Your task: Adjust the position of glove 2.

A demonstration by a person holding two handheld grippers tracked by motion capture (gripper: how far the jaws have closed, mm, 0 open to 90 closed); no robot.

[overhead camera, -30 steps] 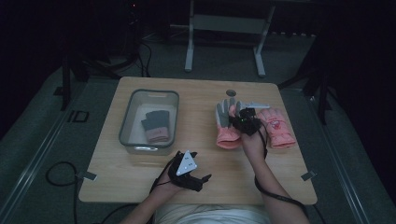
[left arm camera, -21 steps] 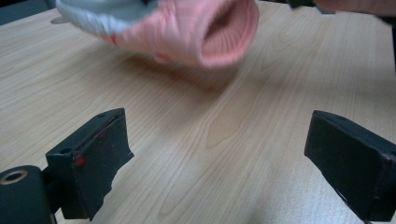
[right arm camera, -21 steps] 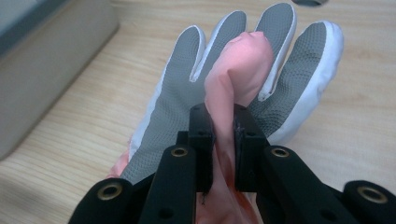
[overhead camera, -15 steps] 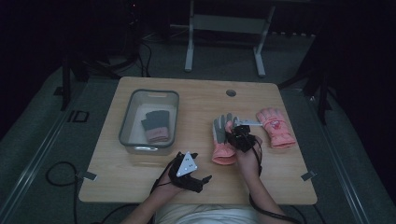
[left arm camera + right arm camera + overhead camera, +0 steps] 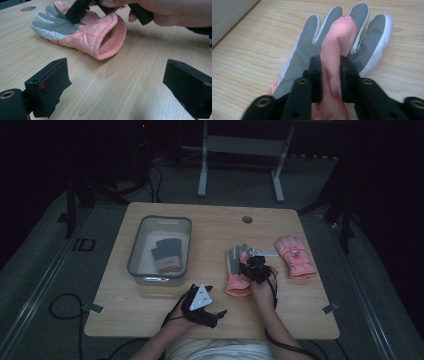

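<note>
The right gripper (image 5: pixel 253 266) holds the near glove (image 5: pixel 236 270) by a raised fold of its smooth, puffy pink fabric: in the right gripper view the two flat black pads (image 5: pixel 315 80) stand on either side of that pink ridge (image 5: pixel 335 67) with the fabric filling the gap between them, though the jaws have just been easing apart. Beyond the pads the glove's palm lies face up on the table (image 5: pixel 210 227), a pebbled grey grip surface edged in white, its rounded fingers fanning away from the gripper. The cuff end lies back toward the person, under and behind the gripper's body.

From the left gripper view the same glove (image 5: pixel 82 32) lies ahead and to the left (quilted peach shell, ribbed knit lining inside the open oval cuff), the right gripper (image 5: pixel 82 8) pressing down on it from above. The left gripper (image 5: pixel 202 305) rests low on the pale wood-grain tabletop with its square, foam-faced jaws standing wide and nothing between them.

A second pink glove (image 5: pixel 295 256) lies flat just to the right of the right gripper, apart from the first. Well to its left sits a clear, round-cornered plastic bin (image 5: pixel 137 247) holding a grey-and-pink glove (image 5: pixel 166 255).
</note>
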